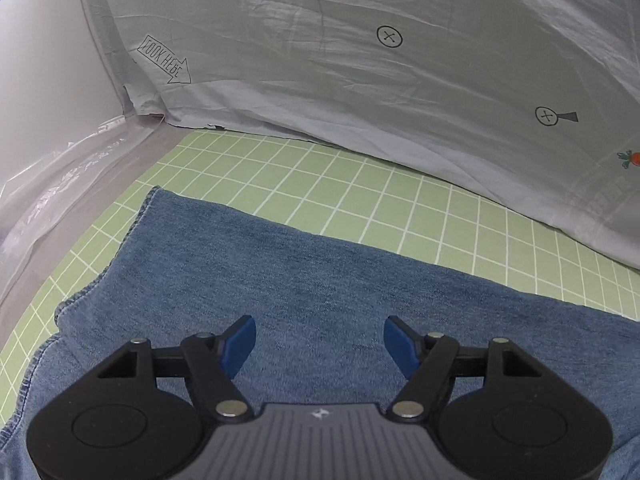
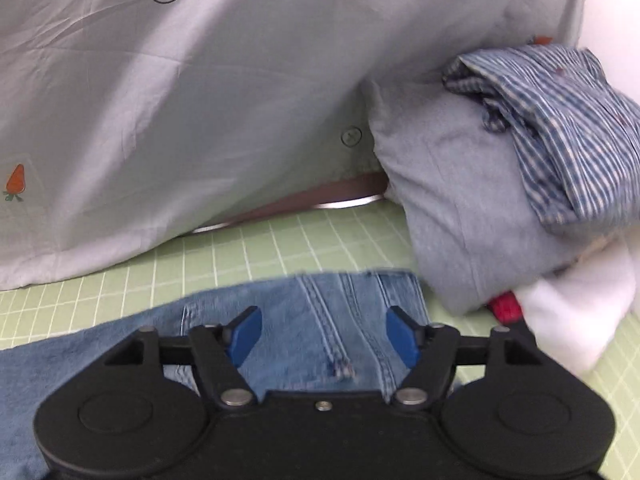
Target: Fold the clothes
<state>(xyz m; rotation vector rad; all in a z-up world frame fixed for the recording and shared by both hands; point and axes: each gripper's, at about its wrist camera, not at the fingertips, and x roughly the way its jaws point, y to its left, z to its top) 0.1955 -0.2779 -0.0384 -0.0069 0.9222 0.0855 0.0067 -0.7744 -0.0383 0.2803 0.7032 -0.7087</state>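
Gridded mat, flat denim jeans.

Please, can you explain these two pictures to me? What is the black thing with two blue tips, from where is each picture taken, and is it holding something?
Each picture comes from a camera on a hand-held tool that a person carries, one per hand. The left tool and the right tool both stand open above blue jeans spread on a green grid mat; nothing is held. Behind hangs a grey printed sheet. In the right view, a pile of clothes waits beside the jeans.
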